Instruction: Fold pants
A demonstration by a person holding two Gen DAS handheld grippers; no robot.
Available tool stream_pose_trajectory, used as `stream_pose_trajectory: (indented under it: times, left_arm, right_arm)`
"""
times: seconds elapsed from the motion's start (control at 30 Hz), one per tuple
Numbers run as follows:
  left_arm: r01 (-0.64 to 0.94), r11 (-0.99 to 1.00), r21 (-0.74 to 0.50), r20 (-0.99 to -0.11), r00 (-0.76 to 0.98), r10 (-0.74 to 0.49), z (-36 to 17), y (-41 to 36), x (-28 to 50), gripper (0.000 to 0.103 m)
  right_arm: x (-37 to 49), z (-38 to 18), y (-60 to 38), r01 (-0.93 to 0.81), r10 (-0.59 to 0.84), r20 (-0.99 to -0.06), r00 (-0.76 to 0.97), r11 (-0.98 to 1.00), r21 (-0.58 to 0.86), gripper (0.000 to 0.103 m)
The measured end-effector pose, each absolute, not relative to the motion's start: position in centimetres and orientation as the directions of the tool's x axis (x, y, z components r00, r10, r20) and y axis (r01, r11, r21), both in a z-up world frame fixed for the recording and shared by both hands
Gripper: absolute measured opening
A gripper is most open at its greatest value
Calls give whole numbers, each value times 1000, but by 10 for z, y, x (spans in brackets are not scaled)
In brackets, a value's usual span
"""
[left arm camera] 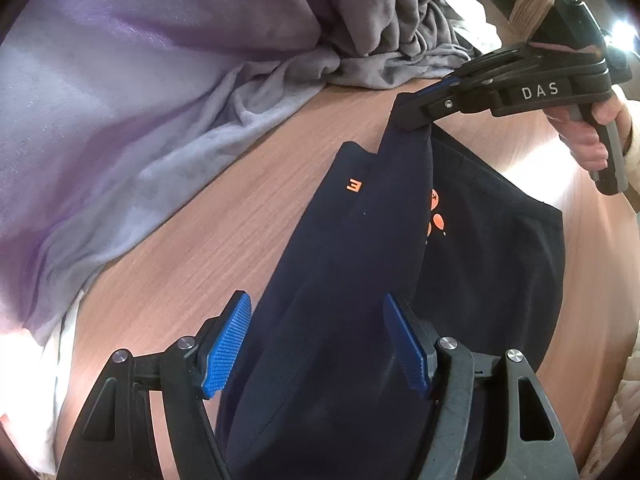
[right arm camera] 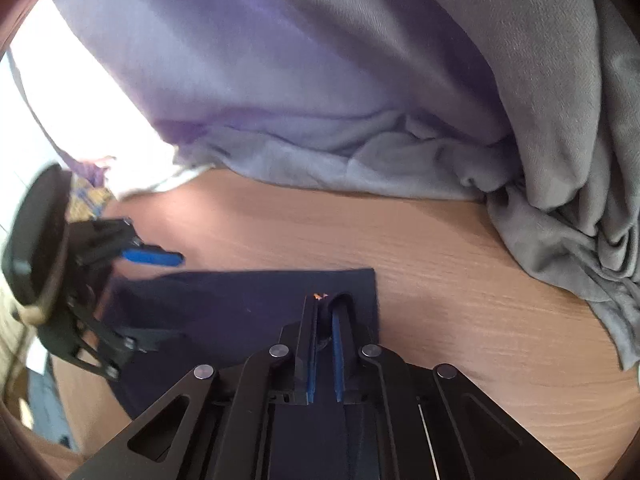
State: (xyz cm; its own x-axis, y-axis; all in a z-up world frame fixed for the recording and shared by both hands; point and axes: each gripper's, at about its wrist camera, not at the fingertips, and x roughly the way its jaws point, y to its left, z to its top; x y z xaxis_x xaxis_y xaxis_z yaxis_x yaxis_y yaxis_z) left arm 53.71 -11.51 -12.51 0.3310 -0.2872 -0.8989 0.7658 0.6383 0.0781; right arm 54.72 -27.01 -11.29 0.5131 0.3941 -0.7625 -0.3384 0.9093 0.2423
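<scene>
Dark navy pants [left arm camera: 348, 280] with small orange marks lie on the wooden table [left arm camera: 224, 220], partly folded. My left gripper [left arm camera: 316, 344] is open, its blue pads on either side of a raised fold of the pants, not closed on it. My right gripper [left arm camera: 412, 112] is shut on the far end of that fold and holds it lifted off the table. In the right wrist view the right gripper [right arm camera: 325, 344] pinches the navy fabric [right arm camera: 240, 304], and the left gripper [right arm camera: 152, 258] shows blurred at the left with its jaws apart.
A lilac blanket [left arm camera: 120, 120] and a grey cloth [left arm camera: 392, 40] are heaped along the table's far side. The grey cloth [right arm camera: 568, 160] also hangs at the right in the right wrist view. A quilted cream fabric [left arm camera: 624, 412] is at the table's near right edge.
</scene>
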Motion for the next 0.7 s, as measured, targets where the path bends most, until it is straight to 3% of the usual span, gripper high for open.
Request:
stream_pose_trajectory:
  times: [0.1, 0.5, 0.53, 0.6, 0.7]
  left_arm:
    - [773, 630, 75, -903, 321, -286, -129, -116, 543, 58]
    - [820, 571, 34, -920, 248, -302, -144, -124, 549, 56]
    - [823, 567, 23, -922, 237, -307, -146, -124, 549, 50]
    - [825, 565, 6, -928, 215, -305, -149, -124, 549, 27]
    - [831, 556, -15, -930, 192, -312, -149, -123, 548, 14]
  right_arm:
    - [551, -109, -269, -327, 386, -757, 526, 914, 239, 7]
    - [548, -103, -279, -272, 351, -745, 567, 934, 233, 7]
    - [547, -102, -279, -270, 351, -742, 572, 934, 234, 7]
    - [547, -100, -278, -270, 347, -737, 580, 936, 227, 7]
    - [548, -98, -279, -261, 340, -735, 586, 938, 227, 7]
